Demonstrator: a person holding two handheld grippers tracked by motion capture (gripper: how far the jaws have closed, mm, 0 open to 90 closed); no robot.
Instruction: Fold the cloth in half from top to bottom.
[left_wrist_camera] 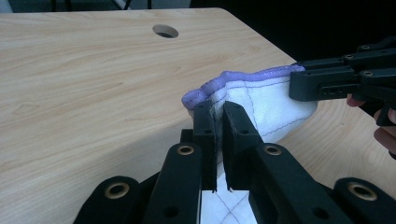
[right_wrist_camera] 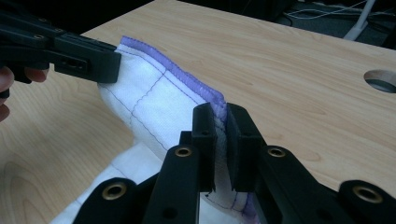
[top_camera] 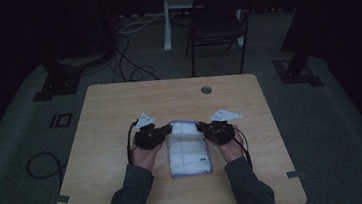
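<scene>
A white quilted cloth [top_camera: 188, 149] with purple stitched edging lies in the middle of the wooden table [top_camera: 109, 109], its far end lifted and curling over. My left gripper [top_camera: 167, 130] is shut on the cloth's far left corner; in the left gripper view the pads [left_wrist_camera: 232, 135] pinch the purple hem of the cloth [left_wrist_camera: 261, 105]. My right gripper [top_camera: 200, 127] is shut on the far right corner, and its own view has the jaws clamped on the cloth's edge [right_wrist_camera: 154, 100]. Both grippers point inward toward each other across the raised fold.
A round cable hole [top_camera: 206, 89] sits in the table near its far edge. Beyond the table stand a dark chair [top_camera: 216, 23] and a white desk leg [top_camera: 166, 18], with cables on the floor [top_camera: 130, 61]. Bare wood surrounds the cloth.
</scene>
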